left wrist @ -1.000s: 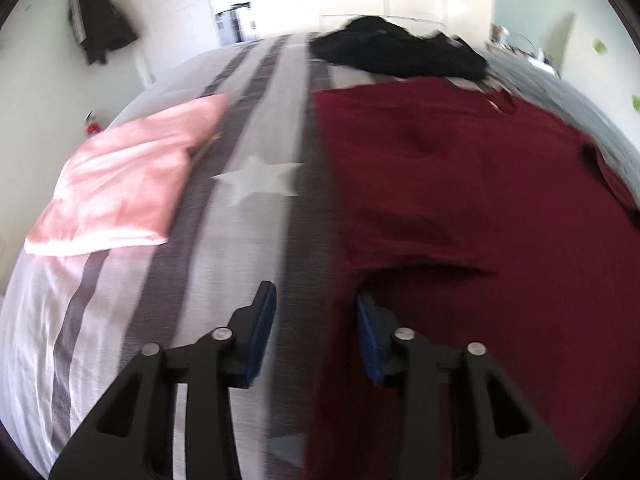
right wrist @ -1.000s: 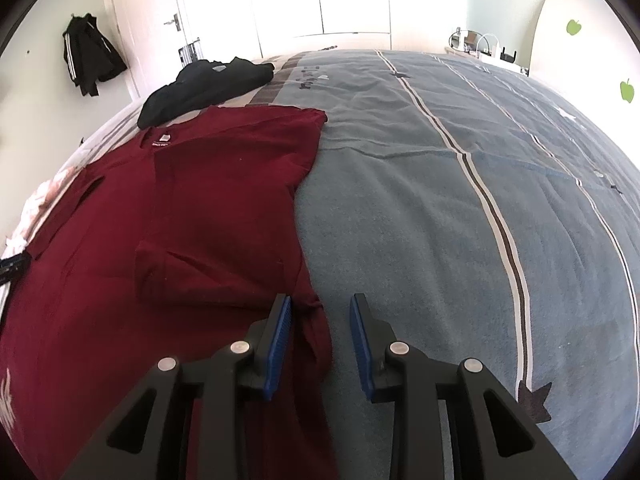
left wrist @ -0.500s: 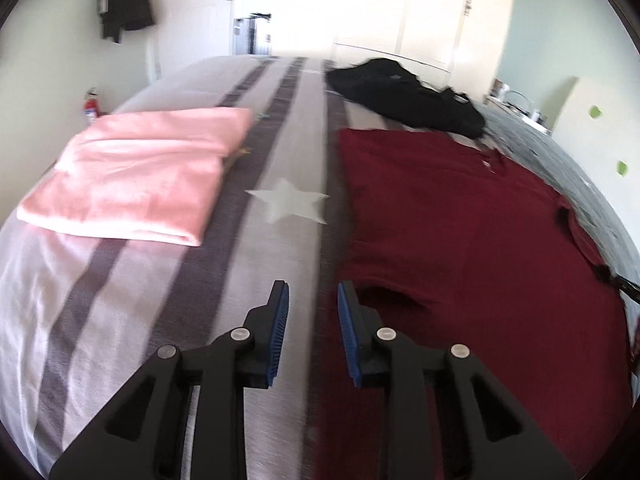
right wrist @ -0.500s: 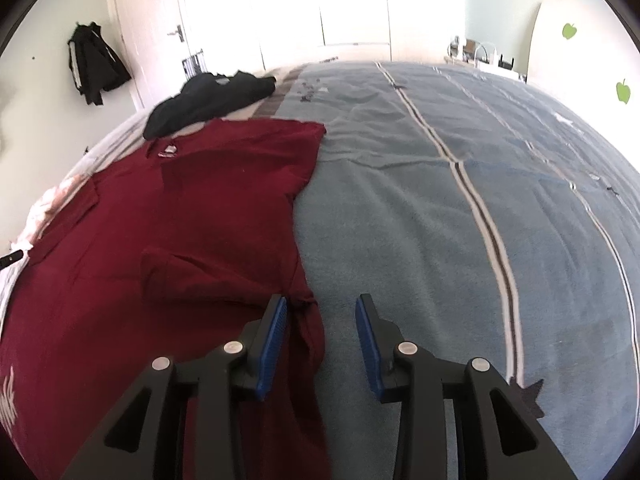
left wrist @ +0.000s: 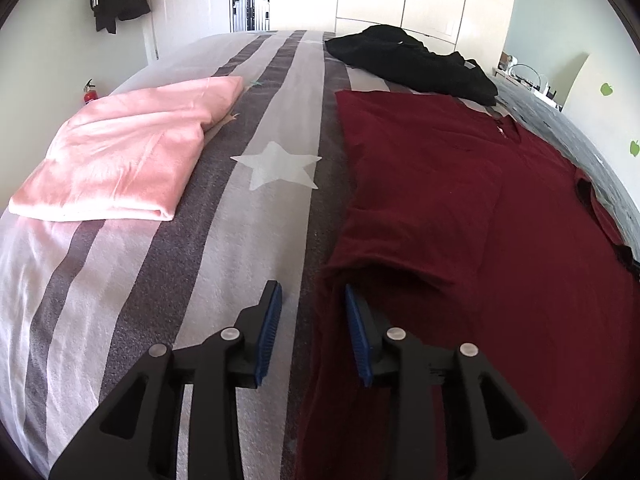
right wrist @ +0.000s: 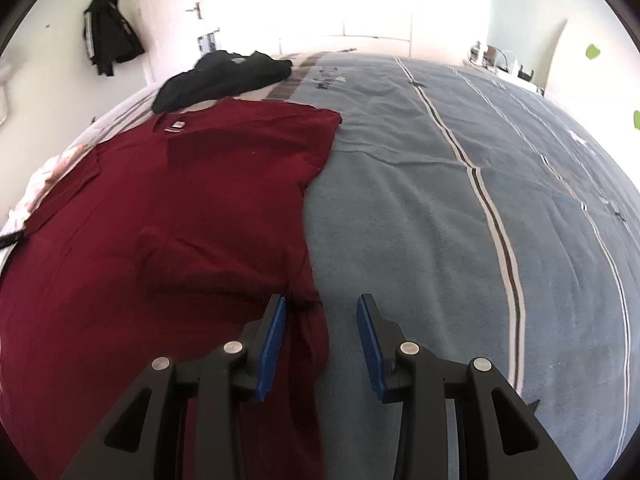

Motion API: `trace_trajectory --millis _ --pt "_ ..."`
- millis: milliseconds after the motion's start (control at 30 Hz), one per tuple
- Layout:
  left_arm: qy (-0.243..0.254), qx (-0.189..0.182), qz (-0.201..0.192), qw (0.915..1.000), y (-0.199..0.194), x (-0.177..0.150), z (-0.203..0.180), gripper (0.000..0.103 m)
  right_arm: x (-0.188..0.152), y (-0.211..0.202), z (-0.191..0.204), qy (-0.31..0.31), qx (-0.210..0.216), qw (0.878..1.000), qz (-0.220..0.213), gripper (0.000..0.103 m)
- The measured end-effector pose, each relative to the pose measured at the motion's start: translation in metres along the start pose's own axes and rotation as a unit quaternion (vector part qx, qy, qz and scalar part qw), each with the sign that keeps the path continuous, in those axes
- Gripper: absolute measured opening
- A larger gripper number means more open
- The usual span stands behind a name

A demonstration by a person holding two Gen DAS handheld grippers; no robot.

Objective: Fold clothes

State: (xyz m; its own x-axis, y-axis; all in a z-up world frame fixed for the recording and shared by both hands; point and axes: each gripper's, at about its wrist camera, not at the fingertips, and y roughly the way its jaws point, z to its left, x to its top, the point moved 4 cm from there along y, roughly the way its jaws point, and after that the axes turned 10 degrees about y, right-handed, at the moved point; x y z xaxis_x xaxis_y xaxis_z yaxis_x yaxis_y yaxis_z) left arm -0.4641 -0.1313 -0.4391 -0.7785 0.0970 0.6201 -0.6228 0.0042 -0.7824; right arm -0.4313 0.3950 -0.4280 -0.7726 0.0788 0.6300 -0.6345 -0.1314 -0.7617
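A dark red T-shirt (left wrist: 460,208) lies spread flat on the bed, both sleeves folded inward; it also shows in the right wrist view (right wrist: 168,208). My left gripper (left wrist: 312,320) is open and straddles the shirt's left side edge just below the folded sleeve, holding nothing. My right gripper (right wrist: 322,328) is open and straddles the shirt's right side edge near the bed surface, holding nothing.
A folded pink garment (left wrist: 124,160) lies on the striped cover at the left. A black garment (left wrist: 408,60) is heaped beyond the shirt's collar, also in the right wrist view (right wrist: 224,76). A blue blanket (right wrist: 460,200) covers the bed's right side.
Both grippers have opened wider than half a second ago. The left gripper swung to face further up the bed; both stay at the shirt's side edges.
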Motion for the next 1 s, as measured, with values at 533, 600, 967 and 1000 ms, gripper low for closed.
trace_trajectory --millis 533,600,967,1000 --pt "0.006 -0.028 -0.106 0.9940 -0.057 0.014 -0.005 0.046 0.010 -0.033 0.006 -0.006 -0.004 0.999 -0.035 0.040" --pt "0.003 -0.035 -0.122 0.9919 -0.060 0.021 -0.007 0.050 0.018 -0.039 0.014 -0.009 0.012 0.999 -0.049 0.040" --pt "-0.002 -0.022 -0.029 0.9993 0.032 0.057 -0.027 0.020 0.072 0.046 0.049 0.060 0.030 0.998 -0.012 0.017" --pt "-0.004 -0.017 -0.018 0.9997 0.042 0.055 -0.026 0.020 0.070 0.056 0.051 0.055 0.022 0.998 -0.004 0.017"
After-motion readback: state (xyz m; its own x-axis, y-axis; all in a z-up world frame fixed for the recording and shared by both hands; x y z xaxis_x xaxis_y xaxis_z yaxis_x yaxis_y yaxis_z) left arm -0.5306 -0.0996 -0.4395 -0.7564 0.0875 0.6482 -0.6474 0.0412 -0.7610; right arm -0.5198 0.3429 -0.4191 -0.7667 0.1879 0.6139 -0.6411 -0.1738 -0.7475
